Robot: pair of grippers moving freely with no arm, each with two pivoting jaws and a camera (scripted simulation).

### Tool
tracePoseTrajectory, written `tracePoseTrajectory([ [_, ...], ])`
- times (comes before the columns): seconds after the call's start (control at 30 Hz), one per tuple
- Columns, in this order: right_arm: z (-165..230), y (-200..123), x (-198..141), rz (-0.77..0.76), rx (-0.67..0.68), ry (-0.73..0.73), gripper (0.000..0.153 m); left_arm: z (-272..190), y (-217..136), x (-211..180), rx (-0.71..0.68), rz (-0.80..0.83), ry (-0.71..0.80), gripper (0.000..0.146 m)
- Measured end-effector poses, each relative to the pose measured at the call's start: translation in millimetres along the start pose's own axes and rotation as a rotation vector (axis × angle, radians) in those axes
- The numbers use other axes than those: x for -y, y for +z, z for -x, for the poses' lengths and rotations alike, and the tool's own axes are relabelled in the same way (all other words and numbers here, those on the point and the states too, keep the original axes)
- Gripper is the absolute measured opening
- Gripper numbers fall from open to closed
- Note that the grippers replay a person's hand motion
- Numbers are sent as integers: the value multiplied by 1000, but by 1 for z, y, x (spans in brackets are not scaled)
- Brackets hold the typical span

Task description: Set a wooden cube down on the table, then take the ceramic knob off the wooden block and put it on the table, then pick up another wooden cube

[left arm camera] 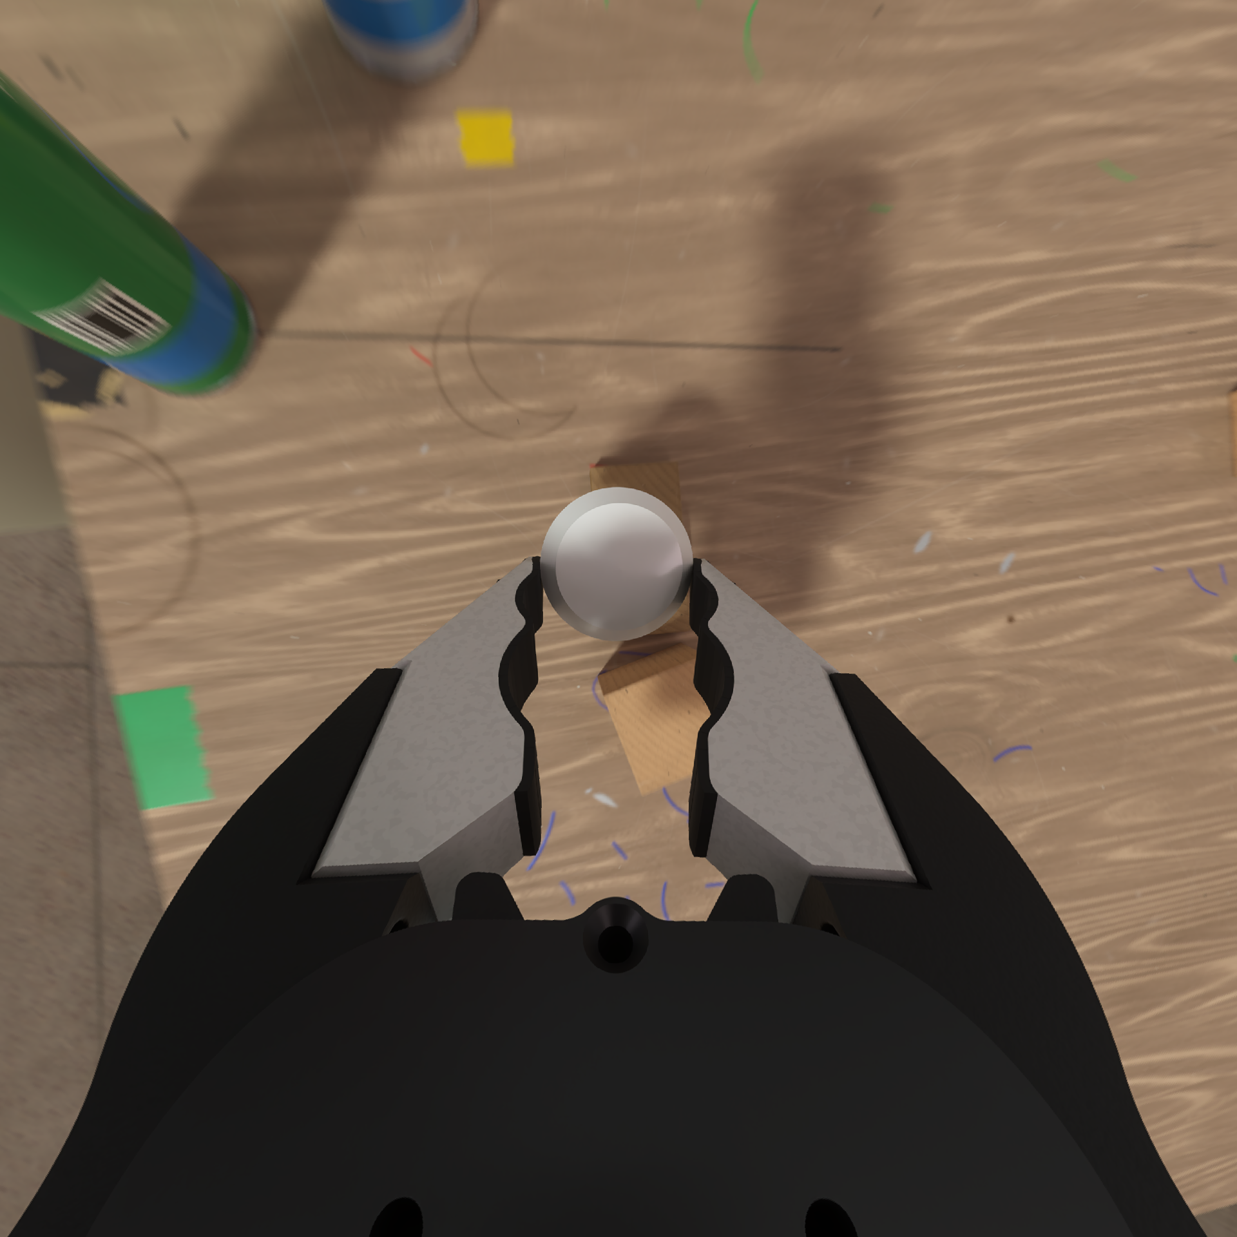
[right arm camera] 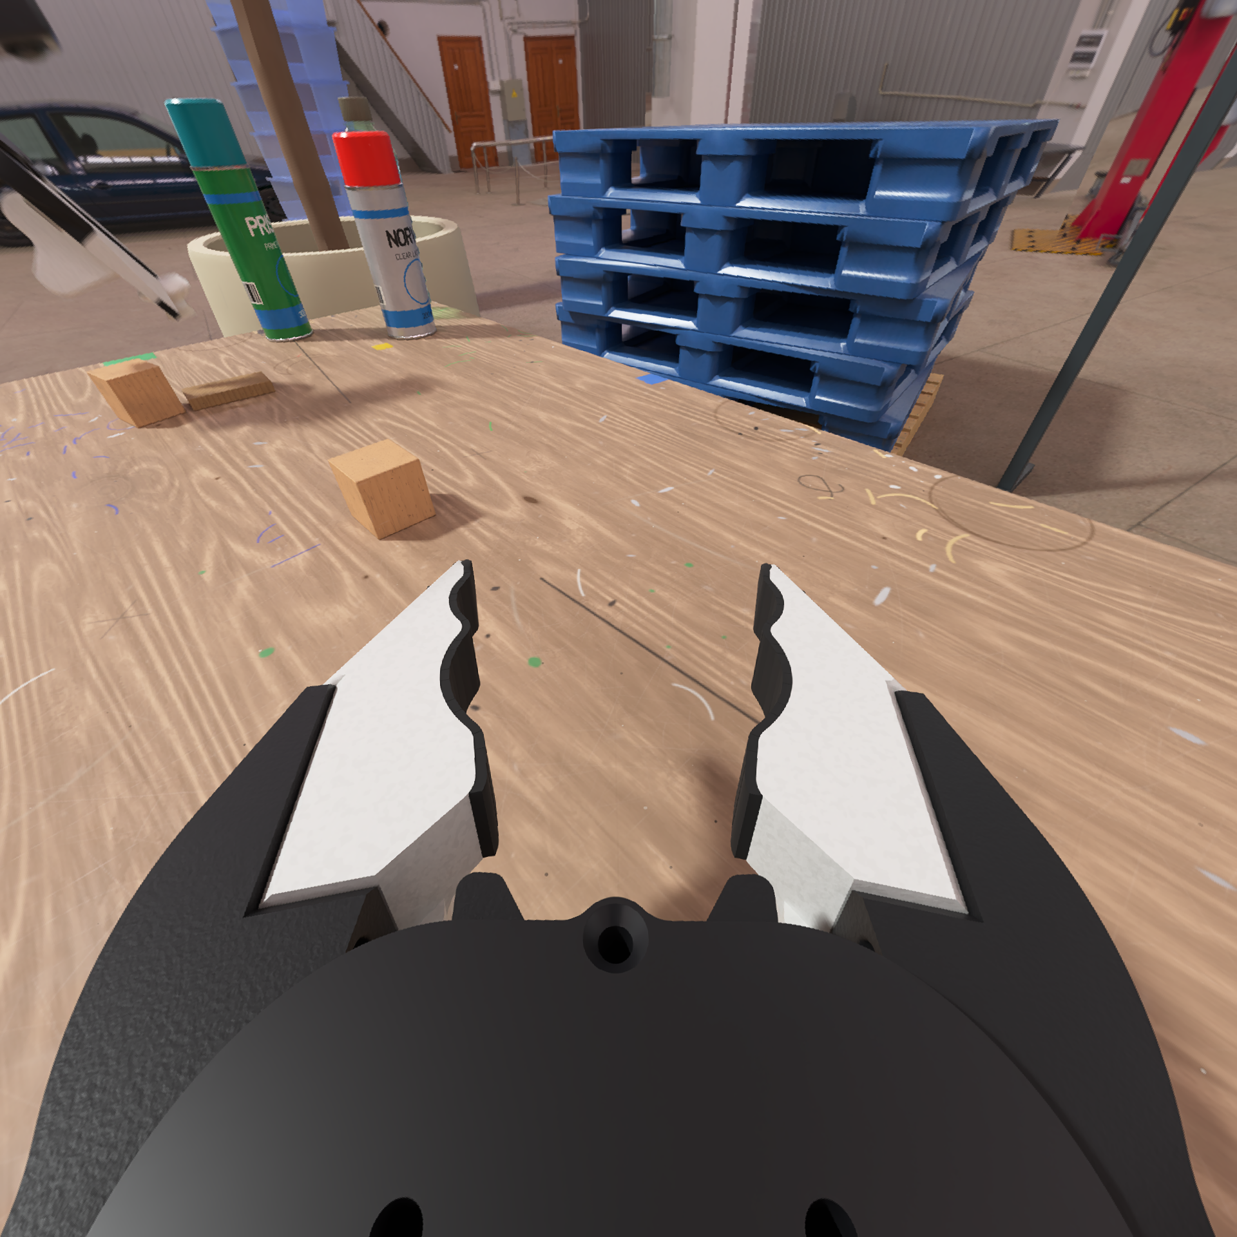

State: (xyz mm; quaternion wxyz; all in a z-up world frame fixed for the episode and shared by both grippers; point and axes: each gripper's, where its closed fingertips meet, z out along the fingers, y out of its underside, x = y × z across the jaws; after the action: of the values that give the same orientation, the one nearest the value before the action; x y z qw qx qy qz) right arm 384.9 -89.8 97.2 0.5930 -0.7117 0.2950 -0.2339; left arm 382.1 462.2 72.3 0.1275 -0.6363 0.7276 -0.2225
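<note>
Left gripper [left arm camera: 616,569] clamped on the ceramic knob [left arm camera: 616,562], held above the table; right gripper [right arm camera: 616,569] spread wide and empty.

In the left wrist view the tips pinch the white knob at its widest part, at frame centre, probably so the round shape cannot slip. Beneath it, partly hidden, lies the flat wooden block [left arm camera: 652,709], with the shadow falling on the table [left arm camera: 937,937], so the knob looks lifted clear, judging by that gap. In the right wrist view one wooden cube [right arm camera: 383,487] sits left of centre just beyond the jaws, likely the next pick; another cube [right arm camera: 136,391] rests upper left, touching or just beside the block. The cream tub [right arm camera: 428,268] behind the green spray can [right arm camera: 241,227] and grey spray can [right arm camera: 391,241] holds a brown pole [right arm camera: 288,120].
</note>
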Motion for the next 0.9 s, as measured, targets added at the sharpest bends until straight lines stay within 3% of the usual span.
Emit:
tracePoseTrajectory([
  [0.13,0,0,1,-2,0,-5,84,-27,-55,31,-10,-121,146,44],
  [0.3,-3,-1,-1,2,-10,-10,84,-155,-79,65,-154,-149,536,44],
  [0.43,-6,-2,-1,-6,-14,-14,84,-281,-41,67,-253,-54,972,44],
  [0.53,-3,-6,4,-37,8,-36,84,-355,1,54,-394,53,1203,44],
  [0.7,-3,-14,15,-106,13,-69,83,-418,61,37,-506,182,1377,44],
  [0.9,-14,-20,20,-132,-12,-18,83,-437,102,27,-500,247,1458,44],
])
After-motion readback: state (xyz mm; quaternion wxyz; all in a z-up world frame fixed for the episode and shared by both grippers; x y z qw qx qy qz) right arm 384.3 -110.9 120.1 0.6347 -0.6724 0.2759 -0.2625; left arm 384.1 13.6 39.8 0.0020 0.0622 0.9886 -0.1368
